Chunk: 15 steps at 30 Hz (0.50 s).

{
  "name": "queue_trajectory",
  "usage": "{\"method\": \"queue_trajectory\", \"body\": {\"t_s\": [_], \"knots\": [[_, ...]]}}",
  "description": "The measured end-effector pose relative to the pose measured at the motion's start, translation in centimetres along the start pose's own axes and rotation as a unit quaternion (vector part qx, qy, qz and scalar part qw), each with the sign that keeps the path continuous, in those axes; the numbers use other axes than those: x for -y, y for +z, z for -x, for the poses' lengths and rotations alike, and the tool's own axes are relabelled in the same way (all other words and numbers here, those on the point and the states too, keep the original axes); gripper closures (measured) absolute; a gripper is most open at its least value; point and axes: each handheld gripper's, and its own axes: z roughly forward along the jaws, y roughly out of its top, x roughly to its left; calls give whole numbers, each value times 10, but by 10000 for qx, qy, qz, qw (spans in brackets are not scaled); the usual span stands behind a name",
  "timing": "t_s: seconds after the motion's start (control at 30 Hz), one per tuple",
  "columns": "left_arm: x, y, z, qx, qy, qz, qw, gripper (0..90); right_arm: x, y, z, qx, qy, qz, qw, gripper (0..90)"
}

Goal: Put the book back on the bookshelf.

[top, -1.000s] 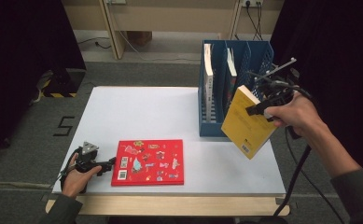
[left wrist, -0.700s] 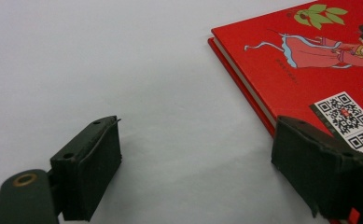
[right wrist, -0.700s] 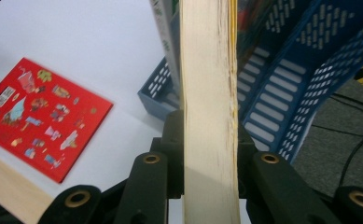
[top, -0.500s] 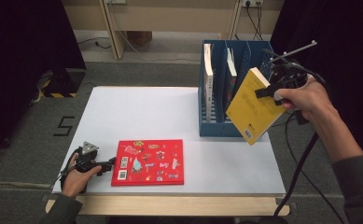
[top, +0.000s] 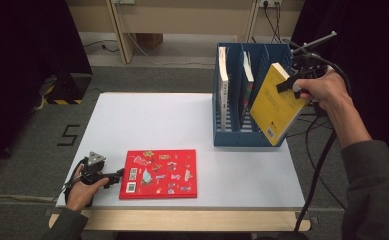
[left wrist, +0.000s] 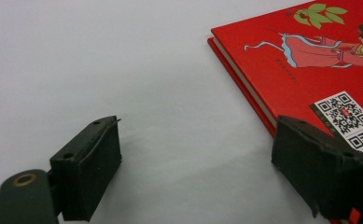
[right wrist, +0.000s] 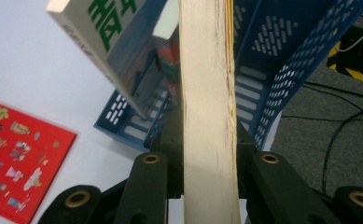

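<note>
White worktop [top: 182, 125], dark curtains round it. Left to right: our left gripper [top: 113, 178] rests on the worktop, jaws apart, just beside the red book [top: 159, 173], which lies flat. Blue rack [top: 234, 135] holds two books upright. Right gripper [top: 288, 85], jaws clamped on the yellow book [top: 274, 105], holds it tilted over the rack's right slot. We're mid-filing; next: straighten it, lower into that slot.

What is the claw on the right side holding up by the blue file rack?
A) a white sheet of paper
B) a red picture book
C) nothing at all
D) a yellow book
D: the right claw is clamped on the yellow book, held tilted in the air at the blue file rack, while the red book lies flat on the table.
</note>
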Motion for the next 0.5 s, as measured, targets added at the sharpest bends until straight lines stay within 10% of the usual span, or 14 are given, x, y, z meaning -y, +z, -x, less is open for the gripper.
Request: {"method": "queue_trajectory", "body": {"t_s": [0.5], "knots": [[0, 0, 0, 0, 5, 4, 10000, 146, -46, 16, 6, 89, 233, 70, 9997, 751]]}}
